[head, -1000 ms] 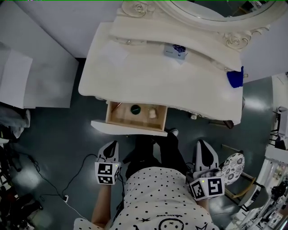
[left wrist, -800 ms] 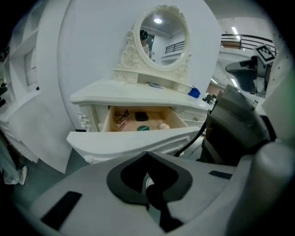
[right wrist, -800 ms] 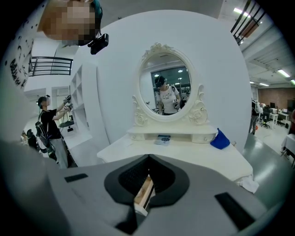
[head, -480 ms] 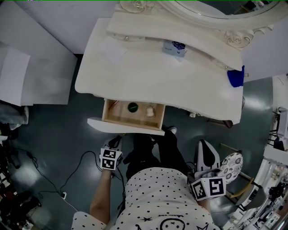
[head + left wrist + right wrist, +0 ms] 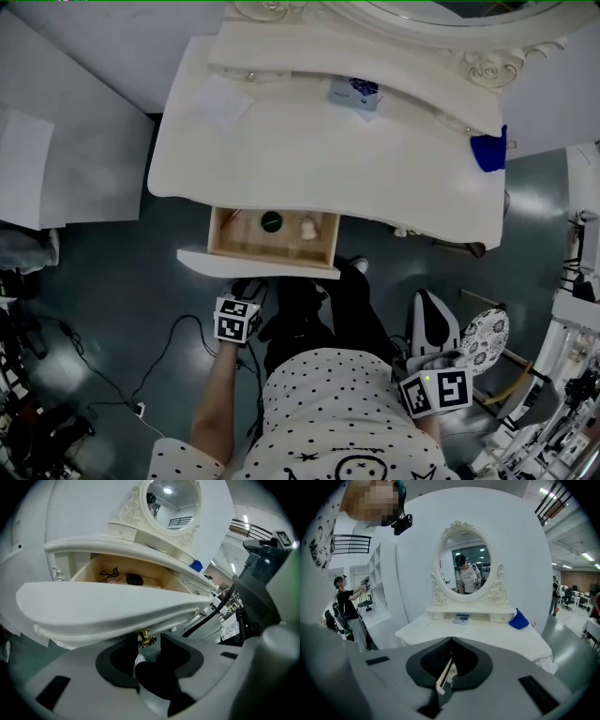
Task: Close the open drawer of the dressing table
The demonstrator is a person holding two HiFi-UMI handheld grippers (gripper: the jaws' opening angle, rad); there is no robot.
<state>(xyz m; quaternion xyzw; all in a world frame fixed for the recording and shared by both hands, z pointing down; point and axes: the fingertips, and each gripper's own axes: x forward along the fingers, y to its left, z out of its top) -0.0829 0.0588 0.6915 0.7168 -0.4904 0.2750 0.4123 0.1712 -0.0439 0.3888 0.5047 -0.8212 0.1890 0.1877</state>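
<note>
None of the closing shows as done yet: the drawer (image 5: 258, 265) stands pulled well out from under the bench (image 5: 328, 159), its wooden inside exposed. Just in front of its white front panel sits the left hand-held gripper (image 5: 247, 287), jaws apart, with the brass knob (image 5: 147, 639) at the gap between their tips and seemingly not clamped. By the person's side hangs the right hand-held gripper (image 5: 428, 305), jaws together on nothing. By my judgement, the entire push inward is left.
</note>
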